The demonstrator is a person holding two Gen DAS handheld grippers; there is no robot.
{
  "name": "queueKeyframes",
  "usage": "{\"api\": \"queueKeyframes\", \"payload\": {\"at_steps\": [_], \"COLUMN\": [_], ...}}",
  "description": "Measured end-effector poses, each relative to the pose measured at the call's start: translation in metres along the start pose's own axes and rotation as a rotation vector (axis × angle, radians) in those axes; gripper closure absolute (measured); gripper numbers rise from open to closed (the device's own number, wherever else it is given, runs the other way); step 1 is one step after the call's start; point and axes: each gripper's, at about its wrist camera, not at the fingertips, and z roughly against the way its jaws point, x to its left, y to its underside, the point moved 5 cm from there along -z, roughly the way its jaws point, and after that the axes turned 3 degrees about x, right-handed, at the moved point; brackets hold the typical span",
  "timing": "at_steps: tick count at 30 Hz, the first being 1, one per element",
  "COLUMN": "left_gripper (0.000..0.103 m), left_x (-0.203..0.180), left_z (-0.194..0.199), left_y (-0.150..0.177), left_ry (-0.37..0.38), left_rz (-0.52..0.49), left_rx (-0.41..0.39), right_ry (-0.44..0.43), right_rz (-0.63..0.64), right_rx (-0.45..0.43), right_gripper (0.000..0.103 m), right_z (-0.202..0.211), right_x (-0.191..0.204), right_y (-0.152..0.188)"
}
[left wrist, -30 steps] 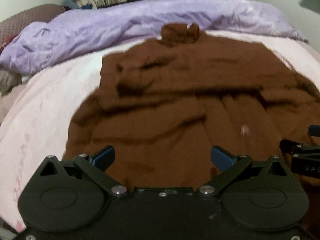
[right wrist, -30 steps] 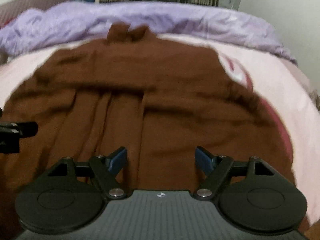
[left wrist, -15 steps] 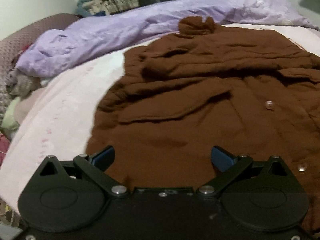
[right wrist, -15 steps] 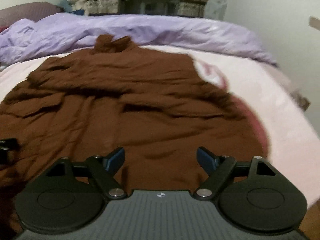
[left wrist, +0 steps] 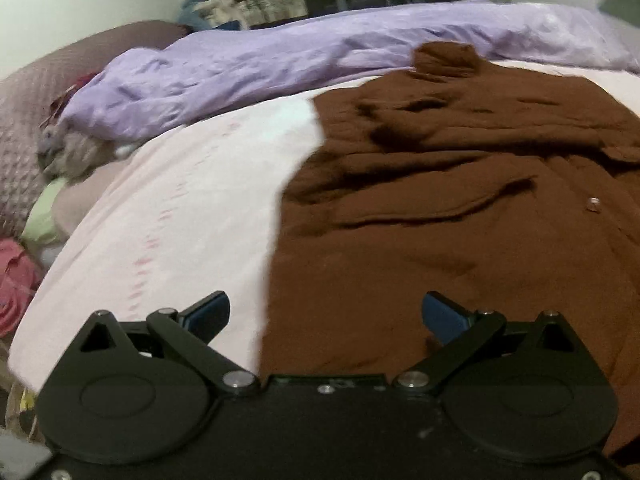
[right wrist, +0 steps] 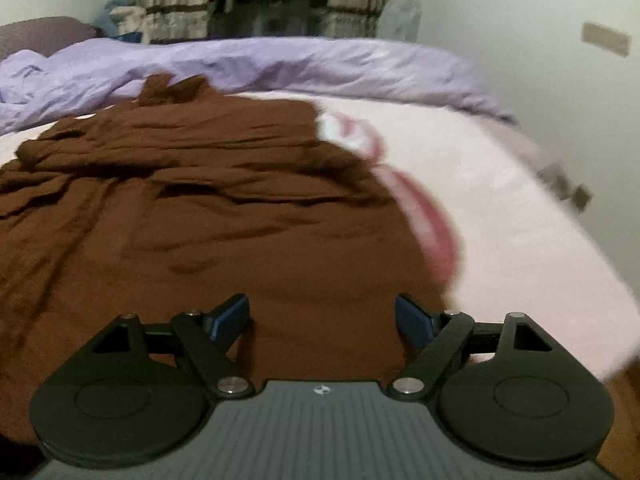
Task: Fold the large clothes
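A large brown garment [left wrist: 460, 220] with small shiny buttons lies spread and wrinkled on the pink bed sheet [left wrist: 192, 200], its collar at the far end. My left gripper [left wrist: 326, 308] hovers open over the garment's near left edge, one blue pad above the sheet and the other above the brown cloth. In the right wrist view the garment [right wrist: 200, 220] fills the left and middle. My right gripper [right wrist: 322, 312] is open above its near right part, close to the right edge. Nothing sits between either pair of fingers.
A crumpled purple duvet [left wrist: 280, 60] runs across the far end of the bed [right wrist: 520, 220]. Pillows and loose clothes [left wrist: 48, 140] are piled at the left side. A wall [right wrist: 520, 40] stands to the right, curtains [right wrist: 260, 0] behind.
The left gripper has slid left to the garment's left edge and the right gripper right toward its right edge. Each gripper has dropped out of the other's view. Both stayed open.
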Motion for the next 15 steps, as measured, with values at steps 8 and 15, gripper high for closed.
{"api": "queueKeyframes", "payload": {"at_steps": [8,15], "left_gripper": [0.000,0.000], "left_x": [0.045,0.026], "left_z": [-0.008,-0.016], "left_y": [0.034,0.057], "left_ry": [0.063,0.173], "left_rz": [0.058,0.099], "left_rx": [0.096,0.125], "right_ry": [-0.006,0.004], "right_rz": [-0.119,-0.143], "right_rx": [0.071,0.122], "right_gripper": [0.005,0.000], "right_z": [-0.004,-0.019], "right_x": [-0.059,-0.058], "right_y": [0.030,0.031]}}
